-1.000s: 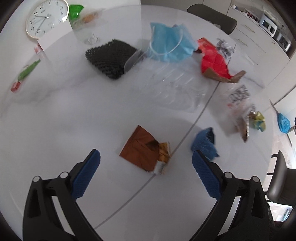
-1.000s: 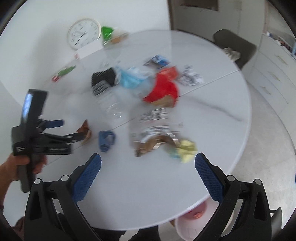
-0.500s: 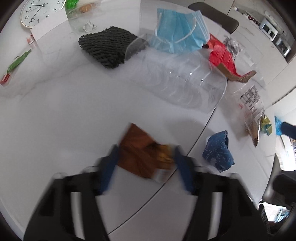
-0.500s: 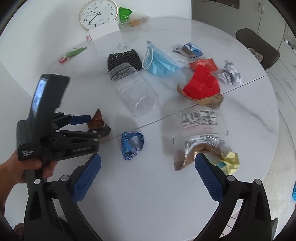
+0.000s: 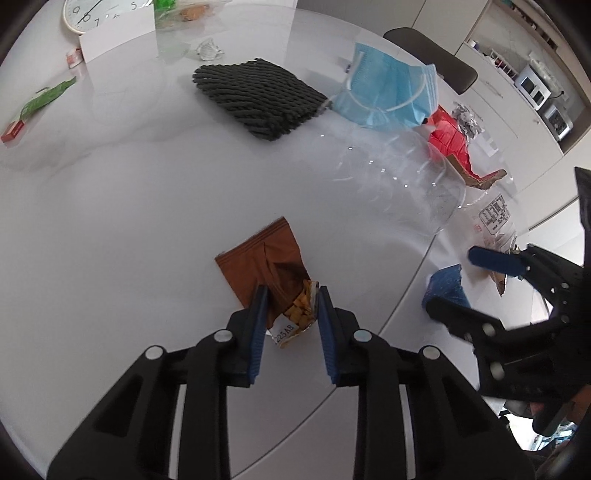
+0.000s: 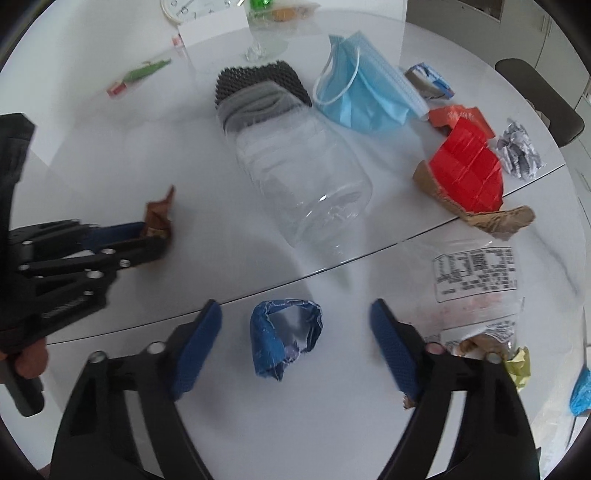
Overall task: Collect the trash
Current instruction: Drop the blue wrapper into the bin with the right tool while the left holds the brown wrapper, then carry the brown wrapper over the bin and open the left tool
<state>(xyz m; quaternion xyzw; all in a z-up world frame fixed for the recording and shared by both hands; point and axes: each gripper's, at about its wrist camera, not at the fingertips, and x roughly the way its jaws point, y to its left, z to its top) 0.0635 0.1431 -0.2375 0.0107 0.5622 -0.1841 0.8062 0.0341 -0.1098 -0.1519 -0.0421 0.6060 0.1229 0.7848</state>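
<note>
Left claw [image 5: 290, 295] is narrowed onto the near end of the brown wrapper [image 5: 269, 273]; its jaws have just been closing and the pads appear to press the wrapper's sides. The wrapper lies on the worktop [image 5: 147, 221], not yet lifted.

Right claw [image 6: 295, 332] is half spread, jaws just closing, with the blue scrap [image 6: 284, 336] between them. Pads are clear of the scrap on both sides; nothing is gripped yet.

Progress is judged early. No piece is seen collected. Two pickups are under way, none finished.

Left on the worktop: clear jar [image 6: 306, 173] on its side, black mesh pad [image 5: 255, 96], face mask [image 5: 388, 96], red carton piece [image 6: 465, 166], crumpled foil [image 6: 517, 151], clear labelled bag [image 6: 476, 291], a yellow scrap [image 6: 519, 365], a green wrapper [image 5: 40, 101] far off.

Hidden or unclear: no bin is seen in either view. The clock [image 5: 79, 14] is cut off by the frame edge. Bag contents are hard to make out. Whether the left pads hold firmly cannot be told. Only a thumb edge of the person's left hand [image 6: 31, 358] is shown.
</note>
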